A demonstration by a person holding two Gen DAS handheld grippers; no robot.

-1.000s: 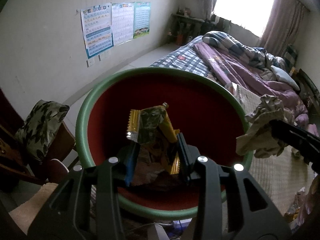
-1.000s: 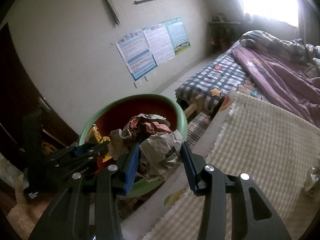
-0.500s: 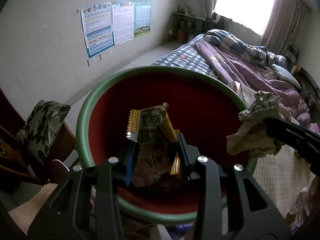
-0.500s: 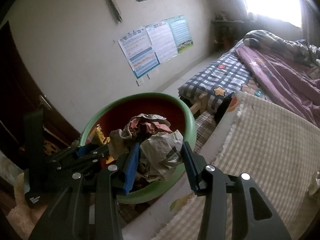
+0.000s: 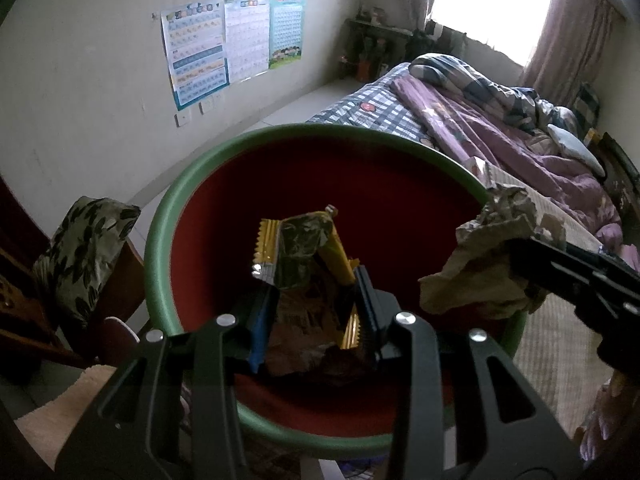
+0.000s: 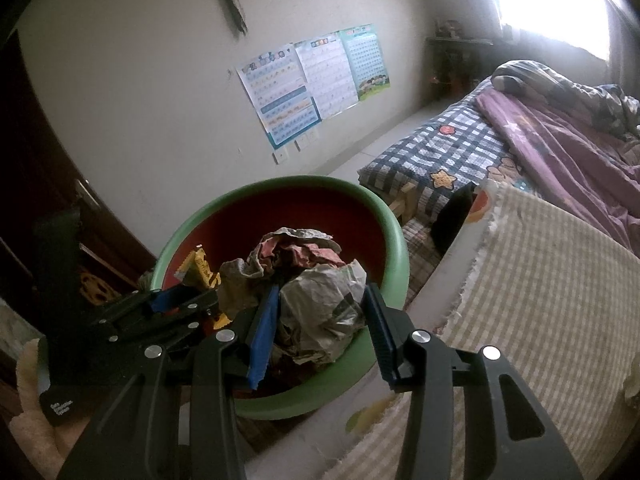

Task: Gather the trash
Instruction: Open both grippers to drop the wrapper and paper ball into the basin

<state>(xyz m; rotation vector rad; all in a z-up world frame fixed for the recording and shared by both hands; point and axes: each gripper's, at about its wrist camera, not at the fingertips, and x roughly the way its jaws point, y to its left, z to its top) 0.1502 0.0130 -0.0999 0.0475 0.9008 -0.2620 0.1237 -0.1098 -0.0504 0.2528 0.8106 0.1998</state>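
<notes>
- My left gripper [image 5: 310,312] is clenched on the crinkled yellow and dark foil snack wrapper [image 5: 308,256], held above the red inside of the round green-rimmed plastic bin [image 5: 160,248]. If I let go unevenly, the light foil could cling to 1 pad and come back out.
- My right gripper [image 6: 320,320] grasps the crumpled grey and reddish paper wad [image 6: 316,296] over the bin's right rim. Released there, I judge it could catch the rim and tumble outside.
- The 2 grippers sit close over the bin; crowding further risks a knock.
</notes>
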